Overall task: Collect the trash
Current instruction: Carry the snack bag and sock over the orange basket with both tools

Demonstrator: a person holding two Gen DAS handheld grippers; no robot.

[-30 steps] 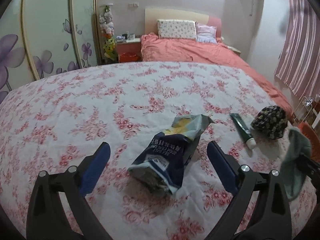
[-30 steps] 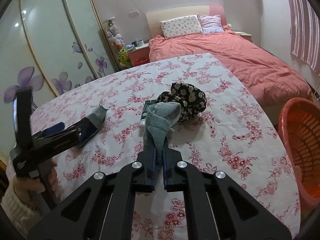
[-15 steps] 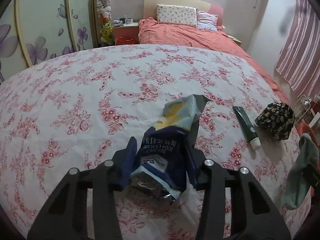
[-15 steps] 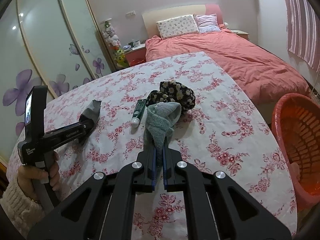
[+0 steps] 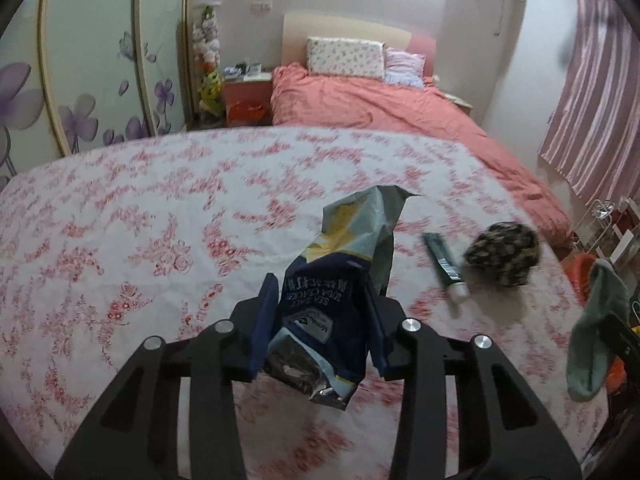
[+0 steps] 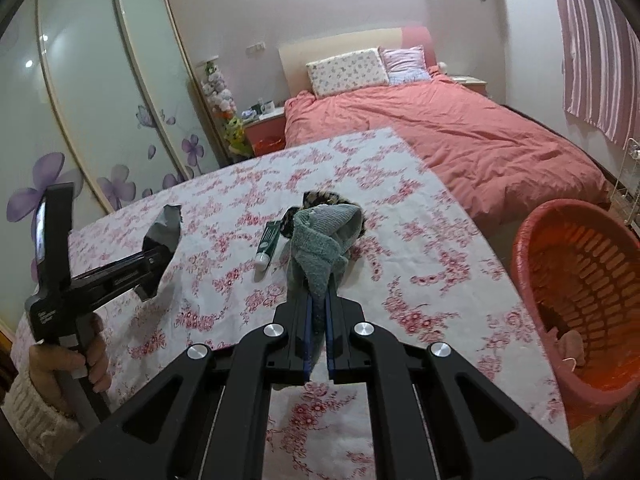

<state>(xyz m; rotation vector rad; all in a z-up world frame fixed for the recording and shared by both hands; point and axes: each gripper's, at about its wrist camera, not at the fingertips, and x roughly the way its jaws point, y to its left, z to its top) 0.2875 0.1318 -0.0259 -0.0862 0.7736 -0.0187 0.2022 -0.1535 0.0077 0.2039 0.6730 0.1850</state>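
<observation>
Now, left gripper [image 5: 320,320]: jaws closing, pads pressed on both sides of the cracker bag [image 5: 334,292], which hangs clear of the floral tablecloth [image 5: 140,220].
Right gripper [image 6: 318,312]: fingers pinched tight on a grey-green sock [image 6: 322,244], held above the cloth.
Still on the cloth: a green tube [image 5: 445,266] just beside a dark flowered bundle [image 5: 504,254].
Red basket [image 6: 580,300]: off the table's right edge, something pink inside.

Both grippers: black plastic arms w/ big cut-out holes, shiny silver screws, blue pads inside the jaws. Left gripper [image 6: 158,258] has white writing on its side. Left hand [image 6: 70,364] wears a fuzzy cream knit sleeve [image 6: 28,412].
</observation>
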